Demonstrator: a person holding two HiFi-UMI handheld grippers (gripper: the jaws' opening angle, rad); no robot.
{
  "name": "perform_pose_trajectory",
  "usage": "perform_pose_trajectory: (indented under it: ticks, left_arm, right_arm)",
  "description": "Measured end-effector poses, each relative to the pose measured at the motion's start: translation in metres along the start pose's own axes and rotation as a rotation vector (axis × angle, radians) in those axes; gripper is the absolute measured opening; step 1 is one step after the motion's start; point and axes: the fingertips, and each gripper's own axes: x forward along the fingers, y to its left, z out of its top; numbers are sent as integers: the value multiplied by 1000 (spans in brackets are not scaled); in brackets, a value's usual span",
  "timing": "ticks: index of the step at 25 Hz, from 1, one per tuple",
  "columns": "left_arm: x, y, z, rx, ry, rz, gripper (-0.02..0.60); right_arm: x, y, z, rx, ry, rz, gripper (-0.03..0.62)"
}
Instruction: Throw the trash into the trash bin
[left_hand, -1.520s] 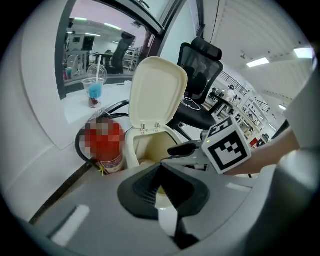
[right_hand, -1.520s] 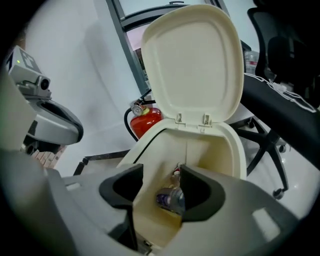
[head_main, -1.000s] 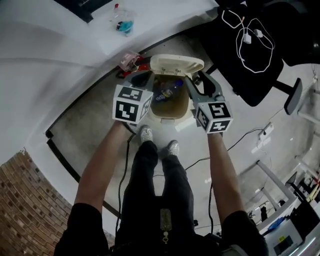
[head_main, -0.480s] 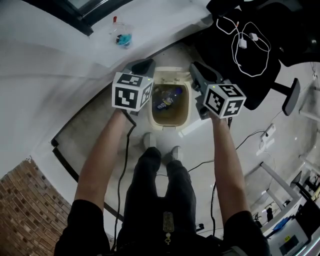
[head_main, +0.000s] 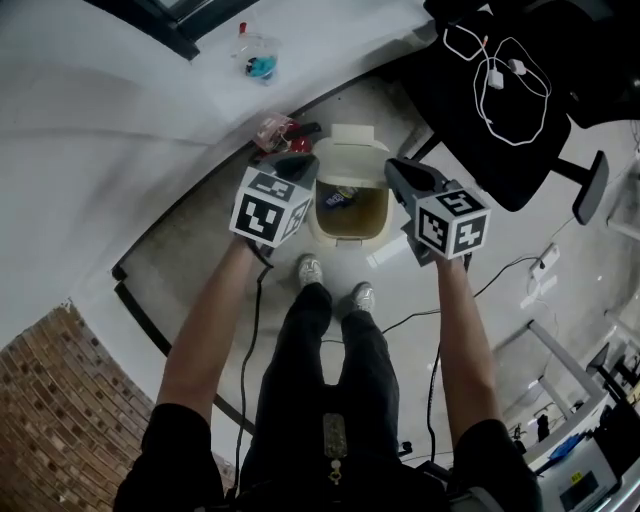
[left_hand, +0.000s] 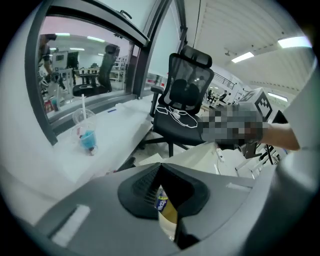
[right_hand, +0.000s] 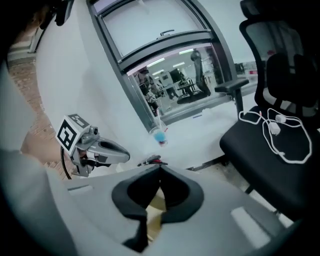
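Both claws are closed, tips together, nothing gripped: left claw, right claw. They hover above the cream plastic trash bin on the floor, one on each side, and its lid is up. The trash, a plastic bottle with a blue label, lies inside the bin. A clear cup with blue contents stands on the white worktop, far left.
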Motion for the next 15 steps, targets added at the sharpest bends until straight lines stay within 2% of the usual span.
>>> perform_pose_trajectory:
  ticks: [4,9,15]
  left_arm:
    - [0,-20,-38,-2,61,-19,6]
    - [21,-53,-94,-28,158,-58,6]
    - [46,-62,-142,-33,246,-27,6]
  right_arm:
    - [-3,12,-49,41,65,5,2]
    - [0,22,-113,31,174,18,2]
    - [15,21,-165,53,247,15,2]
